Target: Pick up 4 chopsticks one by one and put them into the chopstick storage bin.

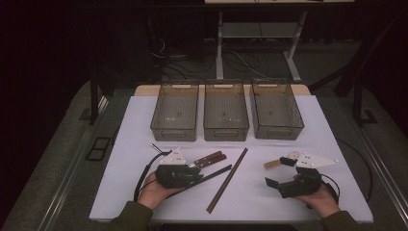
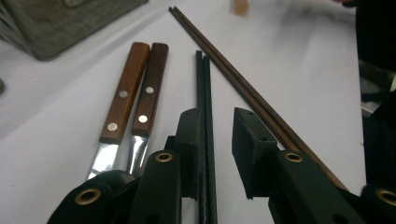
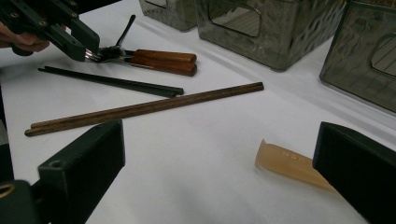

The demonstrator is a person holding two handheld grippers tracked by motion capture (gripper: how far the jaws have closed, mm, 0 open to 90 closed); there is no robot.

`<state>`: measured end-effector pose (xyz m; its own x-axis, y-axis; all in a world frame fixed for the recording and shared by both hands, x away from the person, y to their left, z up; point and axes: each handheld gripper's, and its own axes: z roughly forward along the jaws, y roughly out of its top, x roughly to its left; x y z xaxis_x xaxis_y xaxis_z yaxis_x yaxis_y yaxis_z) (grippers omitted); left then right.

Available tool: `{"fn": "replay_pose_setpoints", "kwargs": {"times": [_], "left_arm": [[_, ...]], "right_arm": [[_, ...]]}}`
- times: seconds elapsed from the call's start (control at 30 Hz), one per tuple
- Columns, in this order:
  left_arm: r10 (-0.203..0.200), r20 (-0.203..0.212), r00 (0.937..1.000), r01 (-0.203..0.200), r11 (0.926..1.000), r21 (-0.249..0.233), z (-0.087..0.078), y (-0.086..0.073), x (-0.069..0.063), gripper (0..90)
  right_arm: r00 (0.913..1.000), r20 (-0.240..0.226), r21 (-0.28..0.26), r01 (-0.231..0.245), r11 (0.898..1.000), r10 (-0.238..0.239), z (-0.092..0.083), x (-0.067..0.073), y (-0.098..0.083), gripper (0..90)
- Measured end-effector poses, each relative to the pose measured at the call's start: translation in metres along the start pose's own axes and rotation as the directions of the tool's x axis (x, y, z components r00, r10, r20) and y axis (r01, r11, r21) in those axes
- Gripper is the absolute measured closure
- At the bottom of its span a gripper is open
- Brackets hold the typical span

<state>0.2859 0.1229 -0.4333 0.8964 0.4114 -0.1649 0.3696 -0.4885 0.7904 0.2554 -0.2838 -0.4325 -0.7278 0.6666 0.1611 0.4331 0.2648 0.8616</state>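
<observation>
The left gripper (image 2: 215,135) is down on the table (image 1: 298,192) with its jaws spread a little, and the black chopsticks (image 2: 204,93) lie between them, nearer the left jaw and running straight ahead. Nothing is pinched yet. This looks like the start of a pick: the jaws straddle the pair but have not come together. The next move, as I judge it, is to squeeze on both sticks at once, keeping them side by side so neither rolls out, then lift.

Just left of that gripper lie two wooden-handled knives (image 2: 135,93), side by side, blades toward the jaws. Just right of it the brown chopsticks (image 2: 243,84) run away on a slant, close to the right jaw, so the closing jaw should not catch them.

The right gripper (image 3: 219,163) hovers with its jaws wide apart and empty. A tan plastic piece (image 3: 289,164) lies just inside its right jaw.

Beyond both grippers stand three clear bins (image 1: 226,111) in a row, apparently empty, likely where the cutlery is to go.
</observation>
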Motion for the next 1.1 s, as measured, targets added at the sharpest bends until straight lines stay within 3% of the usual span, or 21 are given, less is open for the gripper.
{"fn": "replay_pose_setpoints", "kwargs": {"times": [0.27,0.47,1.1], "left_arm": [[0.013,-0.017,0.9998,-0.013,0.9995,0.03,0.0025,-0.0027,0.0013,79.7],[0.019,-0.03,0.9994,-0.017,0.9964,0.083,0.0055,-0.0069,0.0027,82.1],[0.026,-0.049,0.9984,-0.02,0.993,0.116,0.0087,-0.0095,0.0019,83.7]], "right_arm": [[1.0,-0.003,-0.002,-0.003,1.0,0.003,0.0001,0.0001,0.0003,2.3],[0.9999,-0.011,0.002,0.005,1.0,-0.005,0.0012,0.0008,0.0007,2.3],[1.0,-0.005,-0.001,0.003,1.0,-0.003,0.0003,0.0022,0.0008,2.3]]}}
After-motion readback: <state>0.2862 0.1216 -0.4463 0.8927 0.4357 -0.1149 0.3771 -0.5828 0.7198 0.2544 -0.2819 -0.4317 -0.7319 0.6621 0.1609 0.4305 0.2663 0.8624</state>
